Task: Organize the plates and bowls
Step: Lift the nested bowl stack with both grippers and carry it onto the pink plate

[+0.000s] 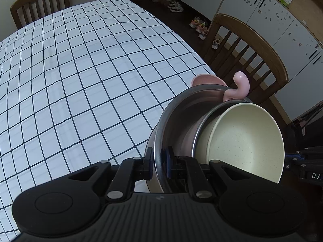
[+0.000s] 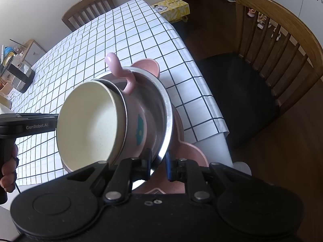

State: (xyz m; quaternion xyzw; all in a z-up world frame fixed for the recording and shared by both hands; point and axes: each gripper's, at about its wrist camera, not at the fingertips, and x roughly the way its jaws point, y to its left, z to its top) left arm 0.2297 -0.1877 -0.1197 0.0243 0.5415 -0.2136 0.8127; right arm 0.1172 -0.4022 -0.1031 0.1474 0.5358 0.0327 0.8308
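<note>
**Both claws grip a tilted stack of bowls over the surface's corner**

Clearly, a nested stack is being held tipped on its side above the near corner of the checked surface [image 1: 80,64]. The left claw [image 1: 159,164] is closed on the rim of the steel bowl [image 1: 177,117], one finger outside the wall and one inside. The right claw [image 2: 158,166] pinches the same steel bowl [image 2: 164,117] at its rim from the opposite side, its blue-padded fingers set narrowly around the thin metal edge.

Inside the steel bowl sits a pink cup [image 2: 135,125] with a teal flower print and a steel rim, and a curled pink handle [image 2: 117,68] rises from it. The cream bowl [image 1: 242,139] is nested in the pink cup, its speckled inside facing the cameras. Behind the steel bowl a pink dish [image 2: 150,65] with rounded lobes shows; it lies against the steel bowl's underside, though whether either claw also catches it cannot be told.

From the right wrist view, the person's left hand [image 2: 9,169] holds the black grip of the other tool. A wooden chair [image 2: 282,46] stands just beside the surface's edge, and a yellow tissue box [image 2: 173,9] sits at the far corner.
</note>
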